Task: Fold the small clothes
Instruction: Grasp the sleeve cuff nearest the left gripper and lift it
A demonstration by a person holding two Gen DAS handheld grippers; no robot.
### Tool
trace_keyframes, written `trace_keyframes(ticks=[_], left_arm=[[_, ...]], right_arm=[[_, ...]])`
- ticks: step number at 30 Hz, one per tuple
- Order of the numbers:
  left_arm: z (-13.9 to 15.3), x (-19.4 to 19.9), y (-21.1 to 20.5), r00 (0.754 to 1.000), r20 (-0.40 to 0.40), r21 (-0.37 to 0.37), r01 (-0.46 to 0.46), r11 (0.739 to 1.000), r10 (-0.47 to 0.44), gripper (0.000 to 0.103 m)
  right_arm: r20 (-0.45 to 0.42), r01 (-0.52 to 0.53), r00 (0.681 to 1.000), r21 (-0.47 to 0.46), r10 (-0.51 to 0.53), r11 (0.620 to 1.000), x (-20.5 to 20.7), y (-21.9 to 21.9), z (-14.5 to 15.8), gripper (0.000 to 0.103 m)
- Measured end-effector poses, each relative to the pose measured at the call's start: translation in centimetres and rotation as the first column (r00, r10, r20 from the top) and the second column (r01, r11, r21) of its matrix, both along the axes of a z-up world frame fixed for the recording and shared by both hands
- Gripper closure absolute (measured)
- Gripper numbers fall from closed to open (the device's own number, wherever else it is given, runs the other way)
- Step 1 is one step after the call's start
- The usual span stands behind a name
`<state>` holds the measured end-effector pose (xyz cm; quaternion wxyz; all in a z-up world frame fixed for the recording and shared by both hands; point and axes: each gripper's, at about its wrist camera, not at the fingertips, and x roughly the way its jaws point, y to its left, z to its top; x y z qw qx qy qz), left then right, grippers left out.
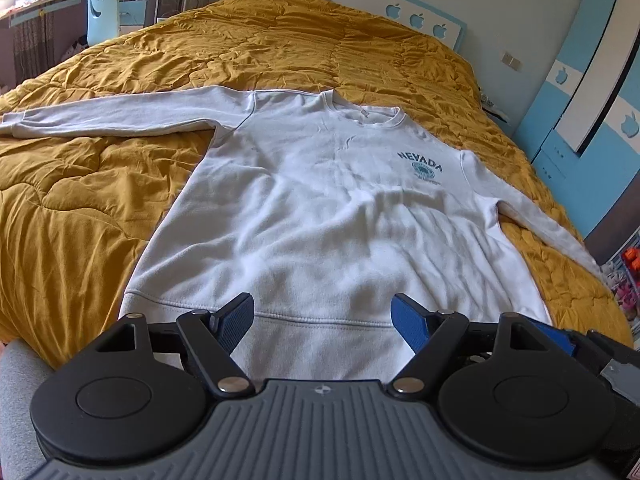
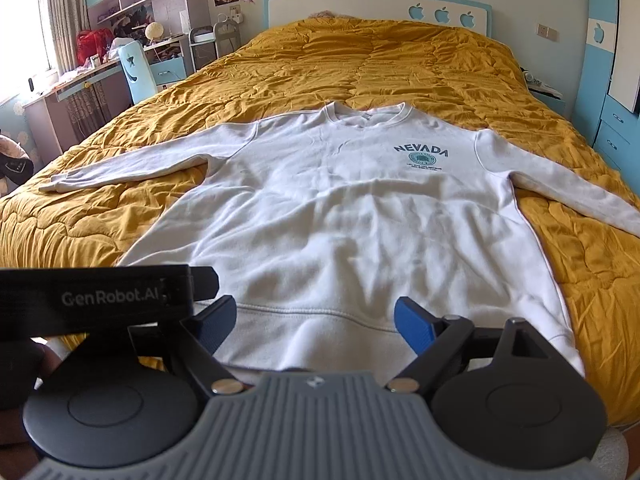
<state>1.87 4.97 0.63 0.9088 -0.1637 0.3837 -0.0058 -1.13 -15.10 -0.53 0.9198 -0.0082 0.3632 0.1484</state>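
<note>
A white long-sleeved sweatshirt (image 1: 320,216) with a teal NEVADA print (image 1: 421,164) lies flat and face up on the bed, both sleeves spread out to the sides. Its hem is nearest to me. My left gripper (image 1: 323,312) hovers over the hem band, jaws wide apart, nothing between the blue pads. The right wrist view shows the same sweatshirt (image 2: 344,224) and my right gripper (image 2: 316,320) above the hem, also open and empty. The left gripper's body (image 2: 96,300) crosses the lower left of that view.
A wrinkled mustard-yellow quilt (image 1: 80,208) covers the whole bed. A white and blue headboard (image 2: 380,12) stands at the far end. A desk and shelves (image 2: 100,64) are on the left, blue drawers (image 2: 612,128) on the right.
</note>
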Motion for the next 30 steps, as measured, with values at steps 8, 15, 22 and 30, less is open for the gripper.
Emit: trace_keyframes(ticks=[8,15,22,30], left_arm=[[0.8,2.0,15.4,0.871,0.206,-0.049,-0.447,0.893,0.447,0.011],[-3.0,5.1,32.7,0.664,0.154,-0.311,-0.67,0.674,0.732,0.012],[-6.2,9.5,39.2,0.62,0.079,-0.251,-0.746,0.617,0.781,0.014],[-6.9,11.9,40.0,0.644,0.119,-0.15,-0.74,0.655,0.756,0.042]], right_arm=[[-0.036,0.111,0.994,0.124,-0.107,0.986,2.5,-2.4,0.3,0.021],[-0.094,0.169,0.983,0.147,-0.156,0.975,3.3,-4.1,-0.5,0.021],[-0.085,0.213,0.975,0.089,-0.206,0.973,4.7,-4.3,-1.0,0.021],[-0.067,0.275,0.959,-0.018,-0.276,0.961,6.3,-6.2,-1.5,0.021]])
